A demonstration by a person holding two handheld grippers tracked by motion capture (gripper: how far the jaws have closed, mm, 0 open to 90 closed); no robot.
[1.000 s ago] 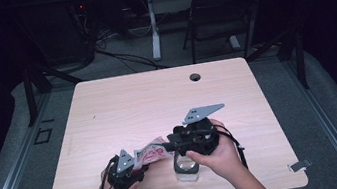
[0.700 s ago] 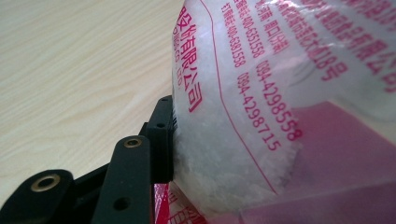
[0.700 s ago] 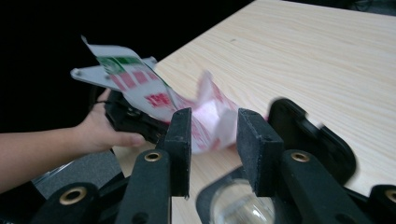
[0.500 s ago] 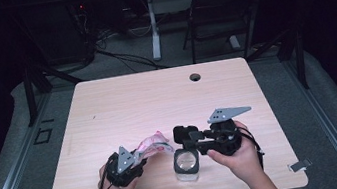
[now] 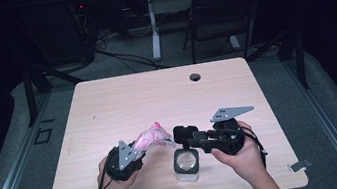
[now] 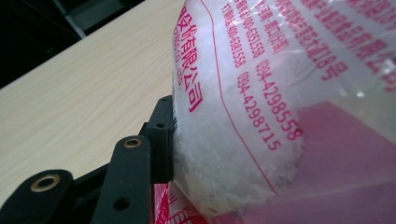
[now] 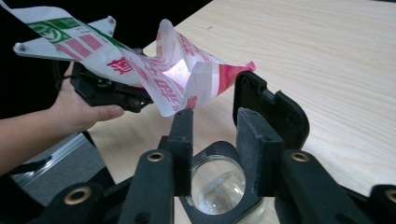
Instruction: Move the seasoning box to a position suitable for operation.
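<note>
two grippers: our left gripper [image 5: 137, 152] squeezes the bag [image 5: 152, 136], our right gripper [image 5: 186, 135] hangs loose over the jar [image 5: 186, 163].

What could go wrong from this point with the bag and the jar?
The bag of white crystals, clamped in the left gripper, has its open mouth beside the jar, not over it, so contents may spill on the table. The right gripper, open above the jar, might knock it.
</note>
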